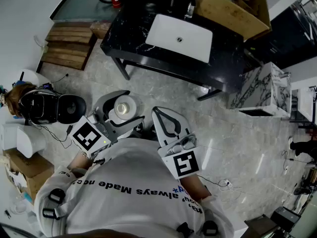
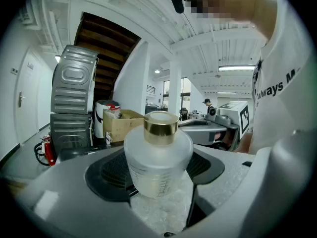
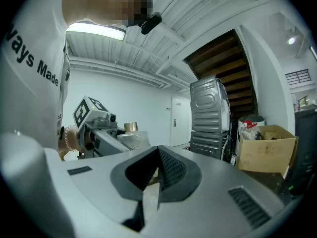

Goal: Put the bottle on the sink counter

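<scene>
A frosted bottle with a gold cap stands upright between the jaws of my left gripper, which is shut on it at chest height above the floor. Its body sits between the black pads in the left gripper view. My right gripper hangs just right of it, shut, with nothing in its jaws. The black sink counter with a white basin stands farther ahead. In the right gripper view the left gripper and bottle show at the left.
A cardboard box sits on the counter's right end. Wooden pallets lie to the counter's left, a marble-patterned block to its right. A black appliance, white containers and a box crowd the left floor, with cables.
</scene>
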Demonstrator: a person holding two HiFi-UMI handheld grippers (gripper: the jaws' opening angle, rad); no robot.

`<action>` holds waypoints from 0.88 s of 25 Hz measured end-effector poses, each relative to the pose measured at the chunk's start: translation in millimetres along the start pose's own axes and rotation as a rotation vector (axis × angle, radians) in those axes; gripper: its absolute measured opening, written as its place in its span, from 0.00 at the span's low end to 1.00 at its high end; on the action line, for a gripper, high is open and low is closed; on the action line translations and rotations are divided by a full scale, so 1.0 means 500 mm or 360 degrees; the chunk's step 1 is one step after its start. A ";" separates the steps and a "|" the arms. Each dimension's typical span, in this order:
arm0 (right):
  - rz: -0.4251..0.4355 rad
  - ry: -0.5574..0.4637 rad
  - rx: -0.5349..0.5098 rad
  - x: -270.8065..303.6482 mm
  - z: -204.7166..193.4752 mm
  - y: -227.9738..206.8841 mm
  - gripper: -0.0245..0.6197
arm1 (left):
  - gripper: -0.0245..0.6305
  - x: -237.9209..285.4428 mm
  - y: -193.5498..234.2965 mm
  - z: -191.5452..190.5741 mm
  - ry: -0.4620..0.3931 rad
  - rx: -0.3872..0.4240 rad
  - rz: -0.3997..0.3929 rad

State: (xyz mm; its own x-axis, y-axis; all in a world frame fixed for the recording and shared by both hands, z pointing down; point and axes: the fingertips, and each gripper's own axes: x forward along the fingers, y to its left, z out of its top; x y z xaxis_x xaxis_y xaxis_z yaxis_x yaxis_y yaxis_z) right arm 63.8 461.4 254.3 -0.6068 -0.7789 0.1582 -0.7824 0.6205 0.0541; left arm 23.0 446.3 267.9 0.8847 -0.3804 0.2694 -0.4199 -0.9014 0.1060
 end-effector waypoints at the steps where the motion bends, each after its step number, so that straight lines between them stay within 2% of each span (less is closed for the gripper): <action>1: -0.0001 -0.0003 0.0001 0.001 0.001 -0.002 0.05 | 0.55 0.001 0.001 0.002 -0.0005 0.0004 -0.0001; 10: 0.0013 -0.0027 -0.0007 0.030 0.013 -0.001 0.05 | 0.55 -0.011 0.028 0.009 -0.0027 -0.0006 0.0001; 22: -0.0028 -0.0099 0.0026 0.125 0.043 0.056 0.05 | 0.55 -0.089 0.100 -0.007 -0.0025 -0.0004 -0.0023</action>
State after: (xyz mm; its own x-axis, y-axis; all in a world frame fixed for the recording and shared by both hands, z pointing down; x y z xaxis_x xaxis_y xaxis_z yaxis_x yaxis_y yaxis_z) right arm 1.0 428.1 244.6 -0.5999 -0.7944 0.0955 -0.7951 0.6052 0.0400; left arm -38.1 419.0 264.6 0.8937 -0.3709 0.2525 -0.4078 -0.9062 0.1122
